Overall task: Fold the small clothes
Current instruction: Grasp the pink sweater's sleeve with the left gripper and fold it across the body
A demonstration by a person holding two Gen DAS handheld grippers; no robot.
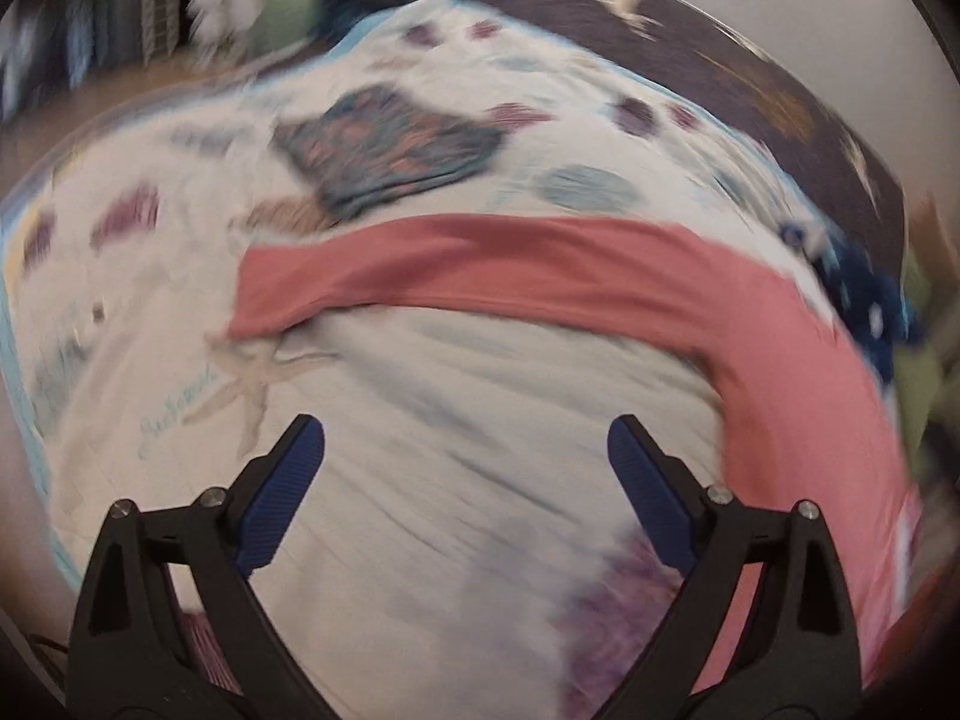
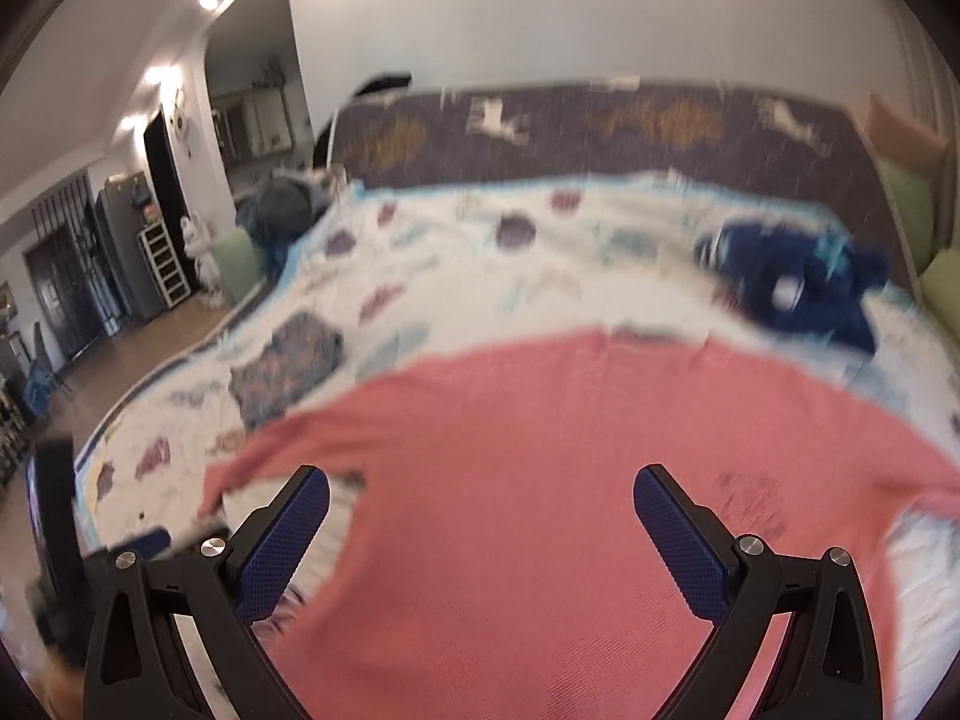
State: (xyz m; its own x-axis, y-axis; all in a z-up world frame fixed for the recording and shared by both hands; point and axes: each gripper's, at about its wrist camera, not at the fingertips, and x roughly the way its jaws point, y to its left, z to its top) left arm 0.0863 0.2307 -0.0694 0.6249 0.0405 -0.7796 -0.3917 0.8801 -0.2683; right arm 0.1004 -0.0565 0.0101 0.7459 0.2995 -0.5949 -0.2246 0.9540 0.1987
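Our left gripper (image 1: 465, 450) and right gripper (image 2: 480, 501) hover wide, empty, above the pink shirt (image 2: 540, 480); we should pinch its near edges evenly.

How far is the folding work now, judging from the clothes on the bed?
Done: one patterned blue garment already lies folded on the white printed bedspread.
In hand: the pink long-sleeved top is spread flat, unfolded; the left gripper and right gripper are both open, holding nothing.
Left: the crumpled dark blue garment near the dark headboard.
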